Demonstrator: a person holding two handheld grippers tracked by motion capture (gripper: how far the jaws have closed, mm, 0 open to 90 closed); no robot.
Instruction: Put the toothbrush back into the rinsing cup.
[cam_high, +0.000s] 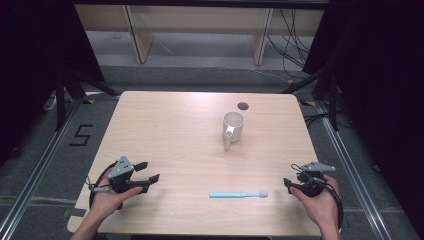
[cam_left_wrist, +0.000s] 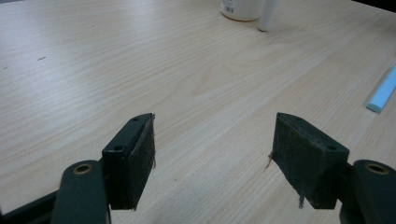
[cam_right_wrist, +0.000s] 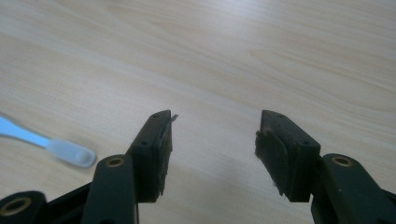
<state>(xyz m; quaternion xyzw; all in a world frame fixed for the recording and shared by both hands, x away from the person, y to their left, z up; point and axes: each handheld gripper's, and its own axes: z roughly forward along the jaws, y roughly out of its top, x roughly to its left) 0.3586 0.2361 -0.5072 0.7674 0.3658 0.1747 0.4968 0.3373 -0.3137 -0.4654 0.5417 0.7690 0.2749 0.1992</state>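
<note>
A black numeral "5" (cam_high: 80, 135) is marked on the grey floor (cam_high: 35, 165), left of the desk (cam_high: 165, 130). In the left gripper view, the white mug (cam_left_wrist: 240, 8) at the desk's far edge carries a small label (cam_left_wrist: 228, 6) with dark printing low on its side; the marks are too blurred to read.
</note>
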